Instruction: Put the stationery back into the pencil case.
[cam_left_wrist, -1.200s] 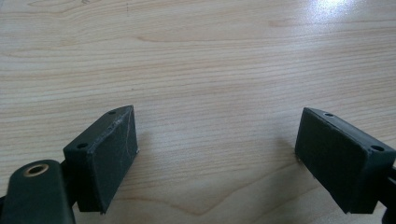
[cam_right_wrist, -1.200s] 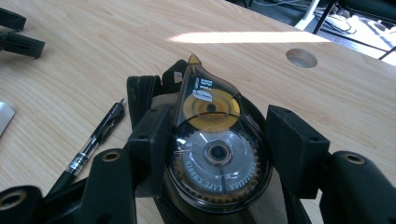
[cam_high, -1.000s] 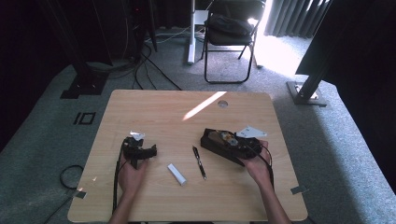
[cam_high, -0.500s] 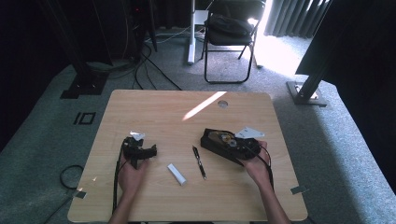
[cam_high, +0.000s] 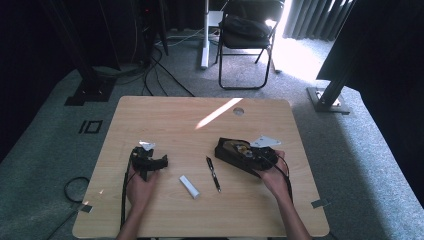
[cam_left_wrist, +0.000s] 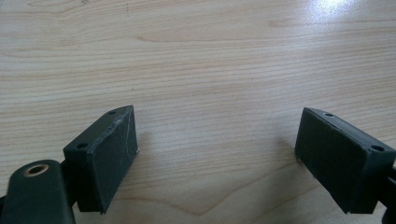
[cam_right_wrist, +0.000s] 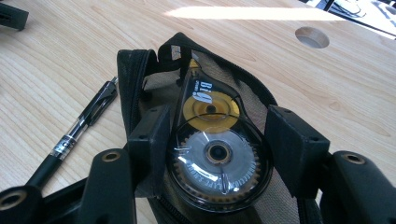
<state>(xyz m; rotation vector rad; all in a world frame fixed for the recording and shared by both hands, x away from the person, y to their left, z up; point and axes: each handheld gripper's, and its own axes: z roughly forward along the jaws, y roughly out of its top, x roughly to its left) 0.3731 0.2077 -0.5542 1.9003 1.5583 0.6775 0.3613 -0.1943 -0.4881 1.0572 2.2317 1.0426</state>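
Note:
A clear correction tape dispenser (cam_right_wrist: 205, 100) with a yellow hub and a grey toothed wheel lies in the mouth of a black zip pouch (cam_right_wrist: 140, 70). My right gripper (cam_right_wrist: 217, 140) is shut on it, one pad against each side. In the high view that gripper (cam_high: 245, 152) rests over the pouch (cam_high: 226, 149) at the right of the wooden table (cam_high: 200, 115). My left gripper (cam_high: 159, 161) rests on the table at the left. Its jaws (cam_left_wrist: 217, 154) stand open with bare wood between them.
A black pen (cam_high: 213, 173) lies between the hands, left of the pouch (cam_right_wrist: 79, 130). A small white stick (cam_high: 189, 186) lies nearer the front edge. A round cable hole (cam_high: 238, 111) sits at the table's far side. A folding chair (cam_high: 247, 35) stands beyond.

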